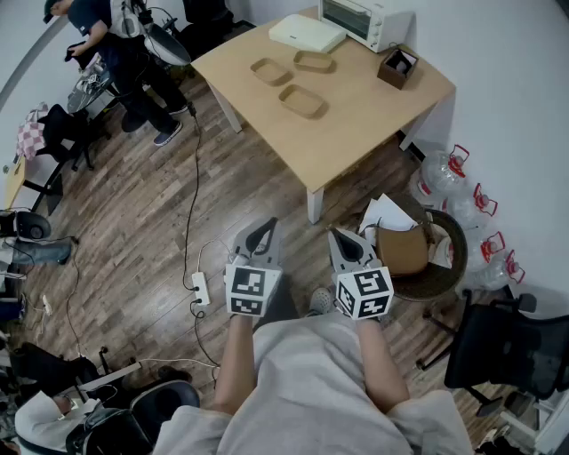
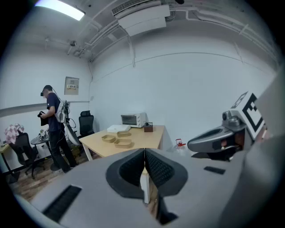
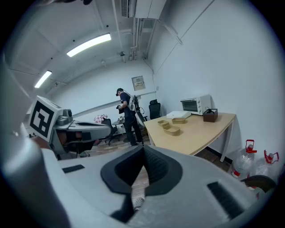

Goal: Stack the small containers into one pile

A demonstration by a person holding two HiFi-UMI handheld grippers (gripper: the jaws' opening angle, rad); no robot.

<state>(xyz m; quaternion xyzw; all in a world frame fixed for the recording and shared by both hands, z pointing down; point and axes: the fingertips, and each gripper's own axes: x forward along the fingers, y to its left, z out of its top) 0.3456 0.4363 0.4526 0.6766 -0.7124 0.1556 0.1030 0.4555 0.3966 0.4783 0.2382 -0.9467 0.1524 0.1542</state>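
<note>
Wood floor covers the room, and one light table (image 1: 356, 115) stands by the wall. On it lie three small containers (image 1: 302, 100), side by side, none stacked. Behind them are one oven (image 1: 364, 19), one white box (image 1: 307, 33) and one brown box (image 1: 397, 67). Two grippers hang well apart from the table. The left gripper (image 1: 260, 236) and the right gripper (image 1: 347, 243) both have their jaws pressed together on nothing.
</note>
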